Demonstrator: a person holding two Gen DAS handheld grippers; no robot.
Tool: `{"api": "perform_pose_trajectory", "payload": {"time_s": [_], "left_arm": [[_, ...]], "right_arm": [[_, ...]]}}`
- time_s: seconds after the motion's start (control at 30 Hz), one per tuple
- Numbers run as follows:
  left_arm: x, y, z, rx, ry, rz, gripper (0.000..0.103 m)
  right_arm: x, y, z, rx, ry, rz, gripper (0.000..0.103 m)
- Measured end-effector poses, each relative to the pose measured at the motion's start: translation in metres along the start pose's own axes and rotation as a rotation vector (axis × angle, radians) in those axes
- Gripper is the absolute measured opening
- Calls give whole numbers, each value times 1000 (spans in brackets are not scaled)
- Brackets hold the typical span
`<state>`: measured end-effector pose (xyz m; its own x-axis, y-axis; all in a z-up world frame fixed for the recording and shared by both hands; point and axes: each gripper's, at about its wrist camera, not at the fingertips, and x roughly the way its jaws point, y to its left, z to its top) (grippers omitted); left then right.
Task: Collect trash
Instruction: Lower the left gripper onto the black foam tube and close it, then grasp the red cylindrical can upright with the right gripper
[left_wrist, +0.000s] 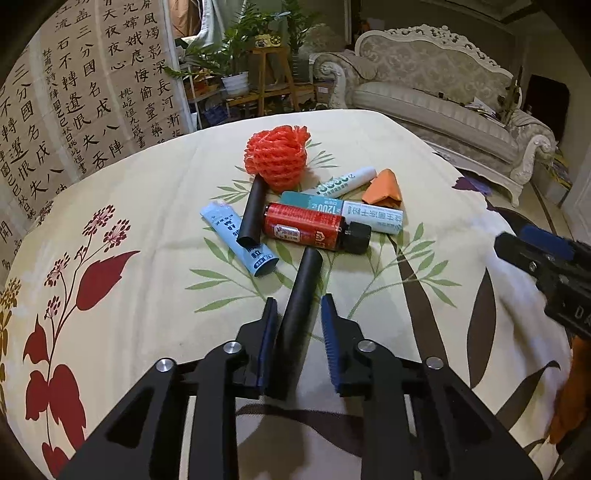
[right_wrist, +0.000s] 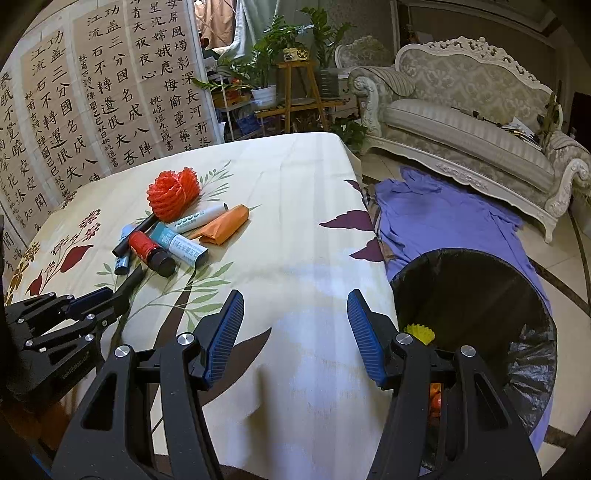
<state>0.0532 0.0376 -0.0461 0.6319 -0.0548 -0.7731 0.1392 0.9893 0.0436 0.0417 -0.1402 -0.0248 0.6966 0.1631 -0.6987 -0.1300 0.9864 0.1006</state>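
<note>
We see a table under a cream tablecloth (left_wrist: 155, 192) printed with red flowers and green leaves. Our left gripper (left_wrist: 298, 334) has a black tube (left_wrist: 299, 317) between its blue pads. The left pad lies against the tube, while a thin gap shows beside the right pad, so we cannot tell whether the grip is firm. The tube points away from us toward a small heap of trash near the middle of the table.

In that heap lie a red foam net (left_wrist: 275, 158), a second black tube (left_wrist: 253, 214), a pale blue tube (left_wrist: 236, 240), a red bottle with a black cap (left_wrist: 306, 227), a teal and white box (left_wrist: 343, 212), a white stick (left_wrist: 347, 182) and an orange wrapper (left_wrist: 382, 190). The pieces touch or overlap one another.

Our right gripper (right_wrist: 295, 332) hangs over bare cloth near the table's edge, its jaws standing apart with nothing between them. Just beside it, off the table's edge, stands a bin lined with a black bag (right_wrist: 480, 288), with a yellow item (right_wrist: 419, 332) inside. A purple cloth (right_wrist: 443, 218) lies on the floor behind the bin, and a pale carved sofa (right_wrist: 480, 122) stands beyond.
</note>
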Motion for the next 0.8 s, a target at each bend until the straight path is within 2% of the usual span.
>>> {"api": "perform_pose_trajectory", "payload": {"time_s": [0.13,0.17,0.2,0.27,0.53,0.8], "left_arm": [[3,1,4,-7,0,-3,33],[2,1,3,-6,-4,-2,29],[1,0,1,0,-10,0,21],[-2,-1,-2,9,-16,-4,14],[-16,9,-13,-30,-24,-15,14],[-22,49,-23,-112,-18,63,14]], "right_arm": [[-1,0,-1,1,0,-1,57],[-2,0,-2,1,0,-2,57],[-1,1,-3,0,1,-4,57],[-1,1,-5,-2,4,-6,57],[-1,16,-8,-36,14,12,57],[7,46,-7,-95,43,69,57]]}}
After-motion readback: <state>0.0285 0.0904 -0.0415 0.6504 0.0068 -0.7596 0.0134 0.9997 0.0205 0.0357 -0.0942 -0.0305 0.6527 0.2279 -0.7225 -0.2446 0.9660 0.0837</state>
